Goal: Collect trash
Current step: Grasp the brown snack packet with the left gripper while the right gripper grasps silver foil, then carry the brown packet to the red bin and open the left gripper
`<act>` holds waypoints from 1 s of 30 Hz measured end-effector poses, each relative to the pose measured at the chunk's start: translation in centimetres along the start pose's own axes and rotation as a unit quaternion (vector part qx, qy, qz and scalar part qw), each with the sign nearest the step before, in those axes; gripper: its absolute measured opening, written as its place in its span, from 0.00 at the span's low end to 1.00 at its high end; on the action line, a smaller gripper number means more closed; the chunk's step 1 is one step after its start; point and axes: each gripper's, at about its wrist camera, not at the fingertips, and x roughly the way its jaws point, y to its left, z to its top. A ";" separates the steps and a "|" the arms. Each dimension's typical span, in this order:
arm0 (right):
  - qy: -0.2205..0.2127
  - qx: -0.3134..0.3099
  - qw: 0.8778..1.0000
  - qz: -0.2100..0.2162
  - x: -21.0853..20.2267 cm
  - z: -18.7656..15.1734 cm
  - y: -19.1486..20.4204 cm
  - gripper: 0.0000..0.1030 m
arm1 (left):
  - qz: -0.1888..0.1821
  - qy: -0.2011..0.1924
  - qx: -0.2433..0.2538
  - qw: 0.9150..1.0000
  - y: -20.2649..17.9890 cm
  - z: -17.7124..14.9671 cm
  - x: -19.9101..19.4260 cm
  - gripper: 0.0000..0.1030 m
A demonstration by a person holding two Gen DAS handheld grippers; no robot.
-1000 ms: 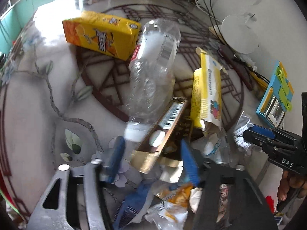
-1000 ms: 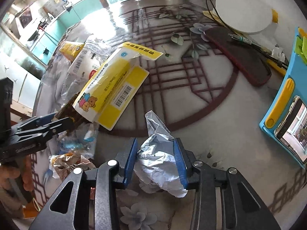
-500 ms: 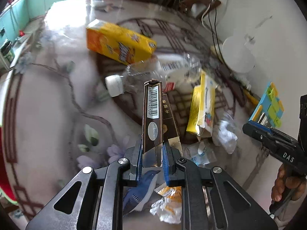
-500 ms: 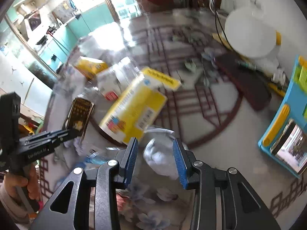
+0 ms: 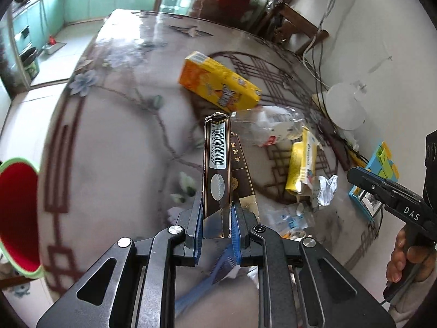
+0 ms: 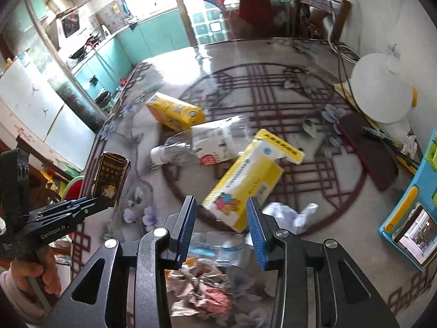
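My left gripper (image 5: 217, 220) is shut on a dark brown carton (image 5: 218, 164) with a barcode and holds it upright above the table; it also shows in the right wrist view (image 6: 112, 176). My right gripper (image 6: 221, 228) is open and empty above the table. A crumpled silver wrapper (image 6: 286, 214) lies just right of it. A yellow tissue box (image 6: 245, 183), a clear plastic bottle (image 6: 202, 143) and an orange-yellow box (image 6: 174, 112) lie on the table beyond. Crumpled wrappers (image 6: 202, 292) lie under the right gripper.
A red bin with a green rim (image 5: 16, 216) stands off the table's left edge. A white round lamp (image 6: 381, 88), a dark case (image 6: 368, 154), cables and a blue toy with a phone (image 6: 412, 218) sit along the right side by the wall.
My left gripper closed on the brown carton and lifted it off the table. My right gripper let go of the silver wrapper, rose and opened wider.
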 end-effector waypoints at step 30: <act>0.055 0.117 0.990 -0.050 5.8 -2.7 -7.7 0.32 | 0.008 0.005 -0.013 1.000 3.1 -1.6 -1.9 0.16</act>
